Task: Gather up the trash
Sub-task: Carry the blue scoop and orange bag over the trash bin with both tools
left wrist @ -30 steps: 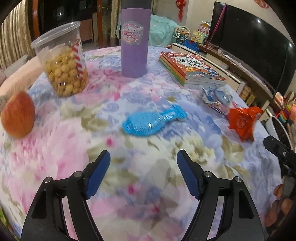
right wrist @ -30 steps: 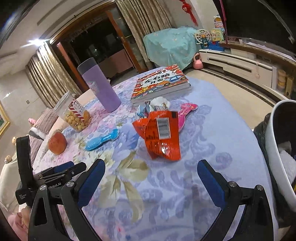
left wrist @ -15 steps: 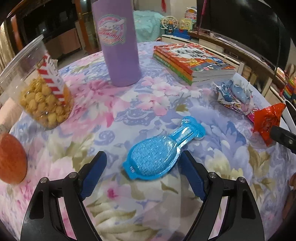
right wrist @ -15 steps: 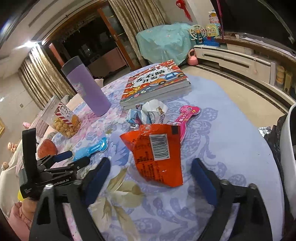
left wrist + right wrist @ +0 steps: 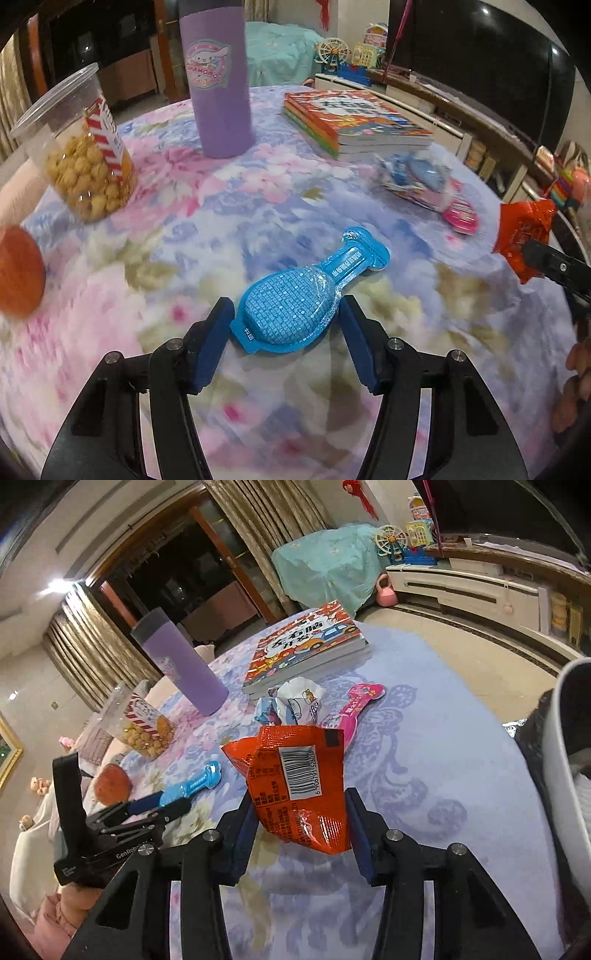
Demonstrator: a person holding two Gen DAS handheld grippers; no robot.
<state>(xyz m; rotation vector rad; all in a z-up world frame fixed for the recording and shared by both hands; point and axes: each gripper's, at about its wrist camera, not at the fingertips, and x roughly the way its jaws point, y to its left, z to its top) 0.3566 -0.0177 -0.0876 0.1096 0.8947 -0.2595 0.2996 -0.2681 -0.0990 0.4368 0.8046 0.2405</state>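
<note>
Left wrist view: the left gripper (image 5: 286, 328) has its fingers closing around the blue wrapper (image 5: 295, 306) lying flat on the flowered worktop (image 5: 184, 229) — the left pad touches its rim, the right stands just clear. It looks light, thin and slippery; the wide rounded end gives the best hold.

Right wrist view: the right gripper (image 5: 301, 825) fingers are closing on the orange snack bag (image 5: 299, 786), both pads at its crumpled lower end. Soft foil, likely to crush. Only this view shows the white bin (image 5: 565, 768) at the worktop's right edge — and more wrappers (image 5: 295, 705) by the books (image 5: 306, 646).
</note>
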